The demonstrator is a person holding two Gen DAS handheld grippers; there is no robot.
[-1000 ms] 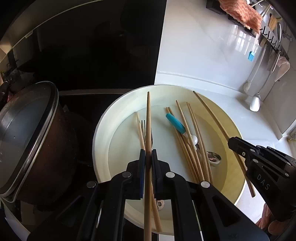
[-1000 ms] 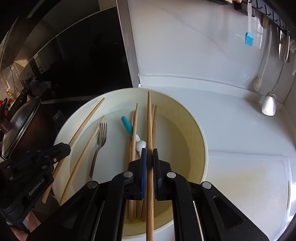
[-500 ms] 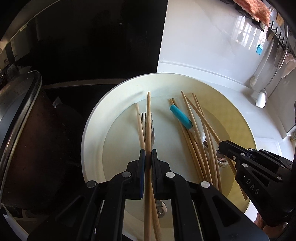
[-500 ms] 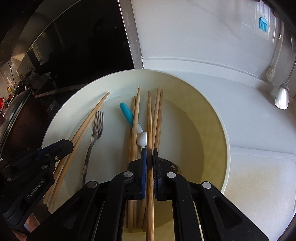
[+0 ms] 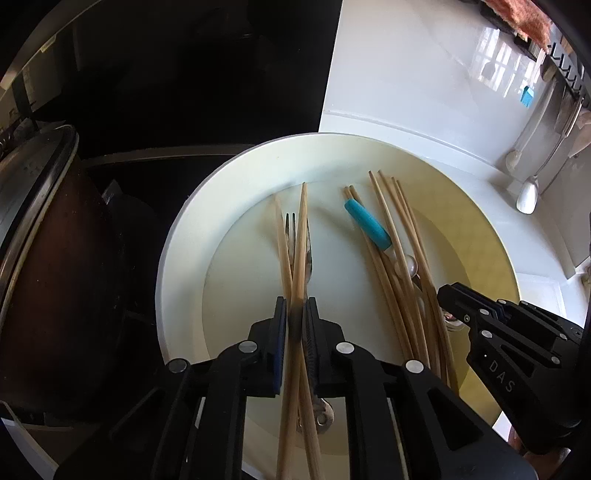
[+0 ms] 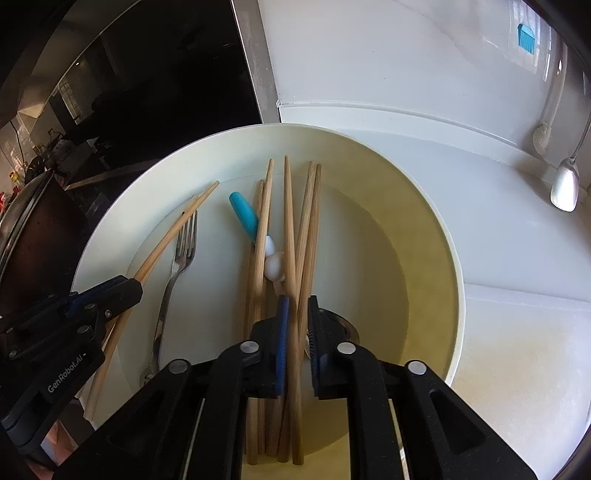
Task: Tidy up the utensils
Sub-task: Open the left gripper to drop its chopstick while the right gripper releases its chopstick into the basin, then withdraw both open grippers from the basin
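Jaws of both the left gripper (image 5: 294,341) and right gripper (image 6: 295,341) have just been opening, each releasing 1 wooden chopstick (image 5: 301,236) into the round cream basin (image 5: 177,266), sorting unfinished.

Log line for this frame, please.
left gripper: just opening, chopstick between jaws | right gripper: just opening, chopstick between jaws | both over basin

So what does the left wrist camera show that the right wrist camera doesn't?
Only the left wrist view shows the orange cloth on the wall rack and the large dark pot's glass lid up close. Only the right wrist view shows the metal fork uncovered and the blue silicone brush clearly. Both show the round cream basin, the wooden chopsticks, the blue-handled spoon and both grippers, jaws slightly apart.
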